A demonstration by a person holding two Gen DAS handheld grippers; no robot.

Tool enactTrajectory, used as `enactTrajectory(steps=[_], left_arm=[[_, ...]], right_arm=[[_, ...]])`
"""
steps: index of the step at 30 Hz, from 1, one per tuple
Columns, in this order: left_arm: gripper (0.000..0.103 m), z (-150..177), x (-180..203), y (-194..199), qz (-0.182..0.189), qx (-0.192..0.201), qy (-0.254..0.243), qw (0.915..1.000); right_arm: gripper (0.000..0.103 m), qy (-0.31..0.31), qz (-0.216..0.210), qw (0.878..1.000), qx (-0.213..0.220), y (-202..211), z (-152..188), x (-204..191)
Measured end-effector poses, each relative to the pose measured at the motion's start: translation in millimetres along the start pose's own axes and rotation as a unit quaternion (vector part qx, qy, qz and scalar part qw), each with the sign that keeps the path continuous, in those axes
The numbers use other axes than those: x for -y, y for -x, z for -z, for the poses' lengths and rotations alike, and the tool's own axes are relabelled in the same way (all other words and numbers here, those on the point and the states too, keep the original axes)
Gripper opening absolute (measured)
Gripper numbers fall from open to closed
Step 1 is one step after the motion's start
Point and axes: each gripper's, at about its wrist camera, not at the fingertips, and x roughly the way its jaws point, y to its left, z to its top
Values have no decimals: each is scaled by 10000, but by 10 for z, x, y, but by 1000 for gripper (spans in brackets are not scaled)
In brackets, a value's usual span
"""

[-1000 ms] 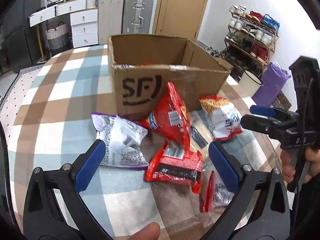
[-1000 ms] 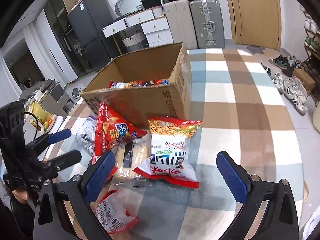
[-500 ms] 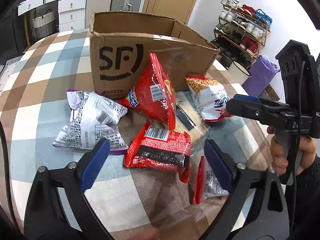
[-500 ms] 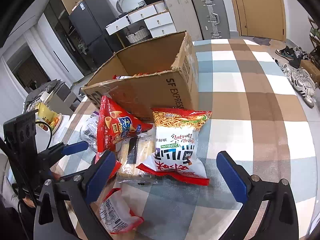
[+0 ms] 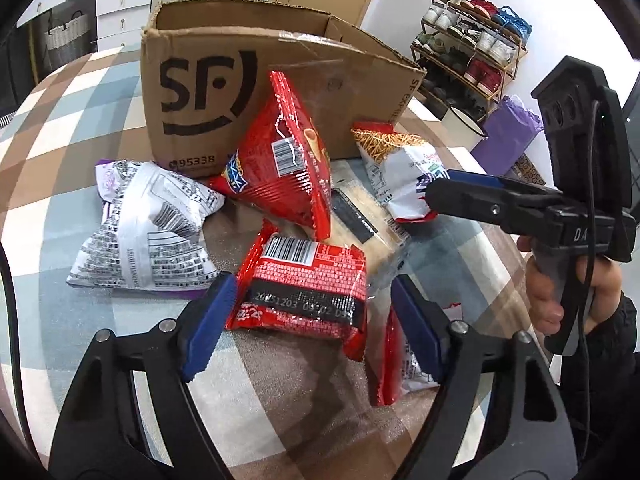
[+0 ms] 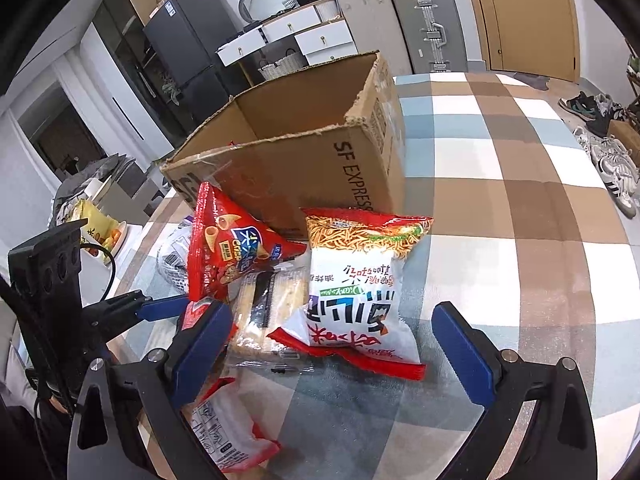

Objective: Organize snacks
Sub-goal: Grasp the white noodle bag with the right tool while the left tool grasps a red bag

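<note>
The left gripper [image 5: 308, 320] has just been closing its 2 blue pads [image 5: 208, 320] around a flat red packet [image 5: 304, 284]. The packet sits between the pads, and they are right at its 2 sides, but I cannot tell if they are squeezing it yet. This packet lies on the checked tablecloth [image 5: 48, 220], near the front of the pile. It looks light, thin and crinkly. I think the shiny wrap could slip, so a hold across the middle of the packet, not on the thin sealed edge, looks best. What is inside may crack if it is squeezed too hard. Just past it stands a red pointy bag [image 5: 288, 168] that leans on the cardboard box [image 5: 192, 92]. To the left of that lies a silver and purple bag [image 5: 148, 232]. A clear pack of pale crackers [image 5: 360, 220] lies under the red bags, and a small red and white packet [image 5: 396, 360] is tucked by the right pad. The right gripper [image 6: 332, 352] is wide open with nothing in it. It hovers over a white noodle bag [image 6: 356, 292]. That bag is puffy and soft, so I think it will squash a little when held. The box is open at the top, so the snacks probably go in there.
</note>
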Motion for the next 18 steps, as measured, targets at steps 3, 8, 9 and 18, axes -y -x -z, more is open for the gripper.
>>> enactTrajectory(steps=[3,8,9,18], left_arm=[[78,-6,26,-68,-23,-79,-51,10000],[78,-26,68,-102,-72,-60,-91,9999],[78,-33,78,-107,-79,-54,-98,9999],[53,-56,115,-153,-164,37,-140,9998]], right_arm=[[101,-45,-45,10000,-9,-35,-6,32],[91,-150,-71,9998,-64,-115,-33,88],[88,-162,-73,9998,-67,-131,-36,98],[73,-285,-45,9996,-83,-240,-63,159]])
